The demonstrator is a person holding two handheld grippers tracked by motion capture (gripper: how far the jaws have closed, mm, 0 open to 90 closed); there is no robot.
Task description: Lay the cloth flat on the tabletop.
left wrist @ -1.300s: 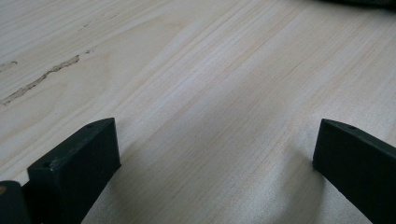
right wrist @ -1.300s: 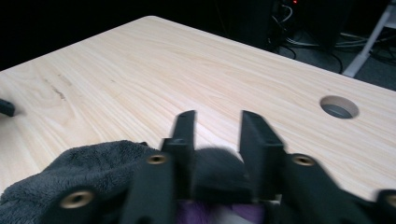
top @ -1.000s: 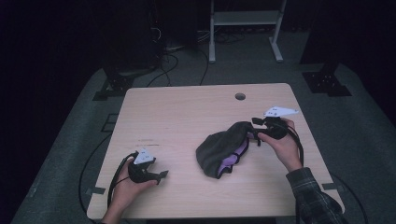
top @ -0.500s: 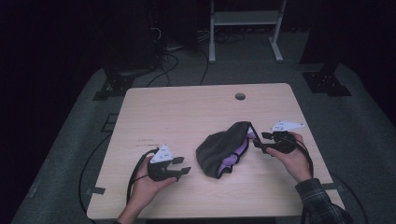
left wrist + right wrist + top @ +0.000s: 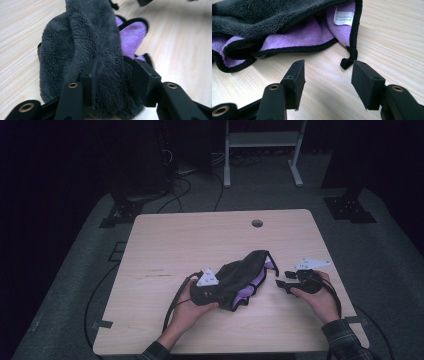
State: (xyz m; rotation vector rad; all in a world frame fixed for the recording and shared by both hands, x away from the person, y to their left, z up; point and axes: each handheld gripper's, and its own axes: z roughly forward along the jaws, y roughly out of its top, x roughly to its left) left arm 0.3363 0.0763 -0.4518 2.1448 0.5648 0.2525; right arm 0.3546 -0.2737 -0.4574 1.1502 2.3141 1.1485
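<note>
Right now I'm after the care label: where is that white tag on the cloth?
In the right gripper view the white tag sits on the cloth's purple lining, upper right, beside the black-trimmed edge.

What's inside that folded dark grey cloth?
The grey cloth has a purple lining with a small white label, edged in black trim. Deeper in, the folds cover everything, so anything tucked there stays hidden.

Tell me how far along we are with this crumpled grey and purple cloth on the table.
Early on. The cloth lies bunched, purple lining showing, nothing folded or spread yet. In hand: the left gripper has just been closing around a grey fold. The right gripper is open on bare table, short of the black-trimmed corner. Any straightening or folding remains.
</note>
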